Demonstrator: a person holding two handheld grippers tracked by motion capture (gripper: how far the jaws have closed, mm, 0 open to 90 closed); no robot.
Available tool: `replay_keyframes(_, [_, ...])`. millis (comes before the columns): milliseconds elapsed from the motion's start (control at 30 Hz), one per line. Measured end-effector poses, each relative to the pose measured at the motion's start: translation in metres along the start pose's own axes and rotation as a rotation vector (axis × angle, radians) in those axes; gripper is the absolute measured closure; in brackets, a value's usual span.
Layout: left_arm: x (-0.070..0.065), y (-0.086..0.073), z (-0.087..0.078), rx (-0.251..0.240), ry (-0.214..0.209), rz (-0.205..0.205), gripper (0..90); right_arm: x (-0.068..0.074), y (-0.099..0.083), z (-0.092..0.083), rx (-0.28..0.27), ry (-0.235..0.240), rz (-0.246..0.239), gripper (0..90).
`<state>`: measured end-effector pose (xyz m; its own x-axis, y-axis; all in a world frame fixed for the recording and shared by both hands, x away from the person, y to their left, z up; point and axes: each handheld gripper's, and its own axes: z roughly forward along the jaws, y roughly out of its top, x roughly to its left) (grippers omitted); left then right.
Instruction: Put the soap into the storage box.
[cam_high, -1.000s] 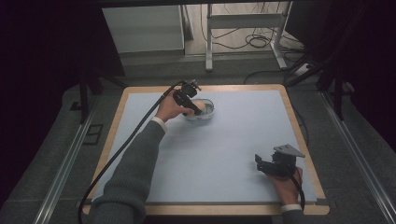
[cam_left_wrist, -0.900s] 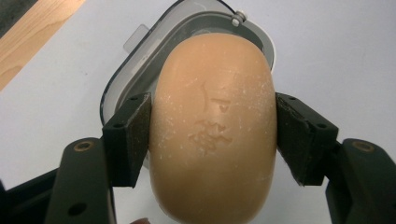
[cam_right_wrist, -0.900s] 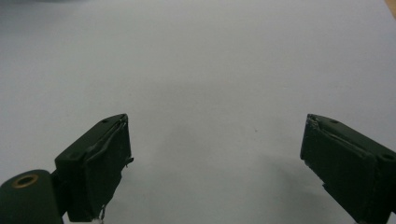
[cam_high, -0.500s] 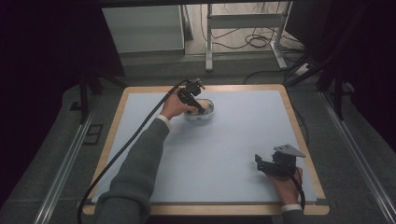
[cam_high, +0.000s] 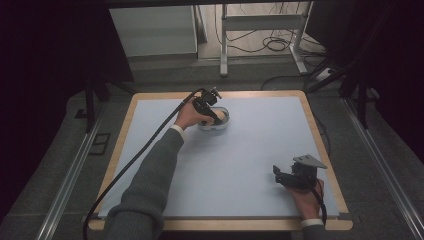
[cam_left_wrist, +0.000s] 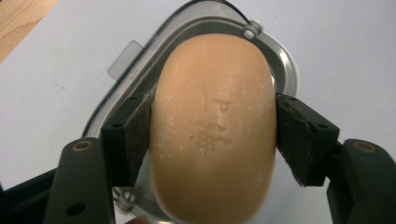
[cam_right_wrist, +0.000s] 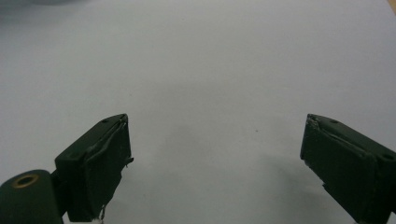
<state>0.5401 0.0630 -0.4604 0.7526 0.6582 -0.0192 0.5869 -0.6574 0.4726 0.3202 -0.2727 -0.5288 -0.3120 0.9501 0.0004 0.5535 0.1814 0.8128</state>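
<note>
High view – soap dish (cam_high: 223, 124): a pale dish is seen at upper centre of the frame, on the light sheet (cam_high: 240, 165) covering the wooden table (cam_high: 320, 150).
High view – left gripper (cam_high: 212, 114): it is held over the dish, with its cable trailed toward the lower left; the soap is not made out beneath it here.
High view – right gripper (cam_high: 276, 174): it is rested at lower right of the frame, well apart from the dish; the left hand is by far the nearer.

Left gripper view – soap (cam_left_wrist: 214, 126): a tan oval bar is placed at frame centre, directly between the jaws, above the clear dish (cam_left_wrist: 275, 51).
Left gripper view – long axis: the bar is laid top to bottom in the frame, along the line of the jaws; it is gripped across its short width.
Left gripper view – jaw state: the jaws have just been opening slightly; the left pad (cam_left_wrist: 135, 135) is still seen against the bar's flank, the right pad (cam_left_wrist: 299, 135) at its edge, so the bar is judged barely held.
Left gripper view – writing: a mark is stamped into the bar's face; it cannot be read.

Right gripper view – right gripper (cam_right_wrist: 215, 158): the jaws are spread wide, with nothing between them, over bare sheet (cam_right_wrist: 210, 70).
Right gripper view – writing: none is seen.
</note>
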Motion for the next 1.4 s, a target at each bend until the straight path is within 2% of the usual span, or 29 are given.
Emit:
replay_keyframes(33, [0.0,0.0,0.0,0.0,0.0,0.0,29.5,0.0,0.0,0.0,0.0,0.0,0.0,8.6])
replay_keyframes(67, [0.0,0.0,-0.001,-0.002,-0.019,-0.006,27.1,0.0,0.0,0.0,-0.001,0.001,-0.002,8.6])
replay_keyframes(133, [-0.004,0.0,-0.004,0.001,0.002,0.009,25.3,0.0,0.0,0.0,-0.002,0.0,-0.002,8.6])
replay_keyframes(367, [-0.005,-0.004,-0.017,-0.028,0.007,0.01,21.1,0.0,0.0,0.0,0.003,0.0,0.002,8.6])
replay_keyframes(600, [-0.01,-0.017,-0.028,-0.058,0.001,0.017,18.7,0.0,0.0,0.0,0.001,-0.002,0.001,8.6])
replay_keyframes(667, [-0.012,-0.028,-0.033,-0.076,0.003,0.016,18.6,0.0,0.0,0.0,0.001,0.0,-0.001,8.6])
replay_keyframes(700, [-0.012,-0.028,-0.033,-0.076,0.003,0.016,18.4,0.0,0.0,0.0,0.001,0.0,-0.001,8.6])
replay_keyframes(833, [-0.016,-0.051,-0.042,-0.11,0.011,-0.009,18.2,0.0,0.0,0.0,-0.001,0.001,0.002,8.6])
replay_keyframes(867, [-0.016,-0.051,-0.042,-0.11,0.011,-0.009,18.2,0.0,0.0,0.0,0.0,0.001,0.001,8.6])
replay_keyframes(900, [-0.019,-0.06,-0.045,-0.127,0.015,-0.022,18.2,0.0,0.0,0.0,0.0,0.0,-0.001,8.6])
replay_keyframes(1033, [-0.024,-0.073,-0.051,-0.156,0.013,-0.025,18.0,0.0,0.0,0.0,-0.001,-0.002,-0.001,8.6])
replay_keyframes(1100, [-0.029,-0.088,-0.055,-0.167,0.011,-0.027,17.8,0.0,0.0,0.0,-0.001,-0.003,-0.002,8.6])
replay_keyframes(1133, [-0.029,-0.088,-0.055,-0.167,0.011,-0.027,17.7,0.0,0.0,0.0,-0.001,-0.003,-0.002,8.6])
replay_keyframes(1167, [-0.031,-0.098,-0.058,-0.171,0.009,-0.034,17.7,0.0,0.0,0.0,0.0,-0.003,0.001,8.6])
replay_keyframes(1200, [-0.031,-0.098,-0.058,-0.171,0.009,-0.034,17.5,0.0,0.0,0.0,0.0,-0.003,0.001,8.6])
replay_keyframes(1267, [-0.034,-0.114,-0.061,-0.187,0.01,-0.048,17.5,0.0,0.0,0.0,0.0,-0.003,0.001,8.7])
replay_keyframes(1300, [-0.034,-0.114,-0.061,-0.187,0.01,-0.048,17.6,0.0,0.0,0.0,0.0,-0.003,0.001,8.7])
replay_keyframes(1333, [-0.036,-0.125,-0.063,-0.194,0.012,-0.057,17.5,0.0,0.0,0.0,0.0,-0.004,0.0,8.6])
replay_keyframes(1400, [-0.038,-0.136,-0.066,-0.205,0.01,-0.068,17.5,0.0,0.0,0.0,0.0,-0.005,-0.002,8.6])
